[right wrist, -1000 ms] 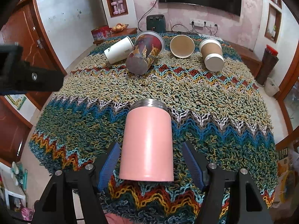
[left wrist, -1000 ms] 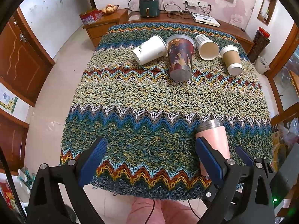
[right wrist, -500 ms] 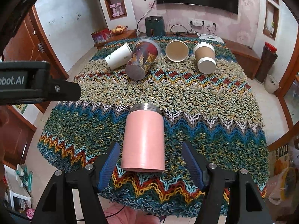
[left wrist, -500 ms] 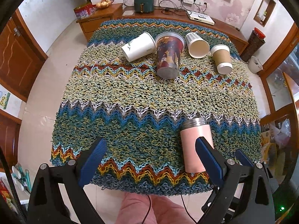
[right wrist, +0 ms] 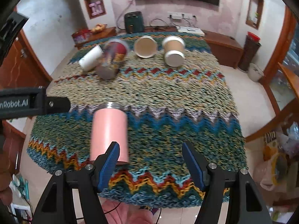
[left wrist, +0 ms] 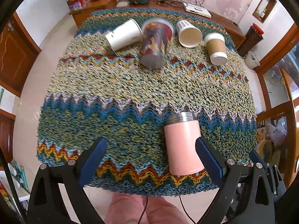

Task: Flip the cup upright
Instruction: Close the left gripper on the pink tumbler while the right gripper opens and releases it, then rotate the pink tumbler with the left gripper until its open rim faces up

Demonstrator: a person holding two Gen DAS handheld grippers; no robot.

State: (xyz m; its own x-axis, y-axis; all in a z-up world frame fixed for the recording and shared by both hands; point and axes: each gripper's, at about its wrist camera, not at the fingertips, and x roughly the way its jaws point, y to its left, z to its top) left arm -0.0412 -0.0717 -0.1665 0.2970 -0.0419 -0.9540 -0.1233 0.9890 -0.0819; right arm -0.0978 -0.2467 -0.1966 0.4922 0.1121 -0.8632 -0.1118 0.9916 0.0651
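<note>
A pink metal tumbler with a steel threaded rim [left wrist: 182,145] lies on its side near the front edge of a zigzag-patterned knitted table cover [left wrist: 130,85]. The left gripper [left wrist: 149,156] hovers above it, jaws spread wide and empty. The right gripper [right wrist: 150,160], equally wide and empty, hangs just right of the tumbler [right wrist: 109,132].
</note>
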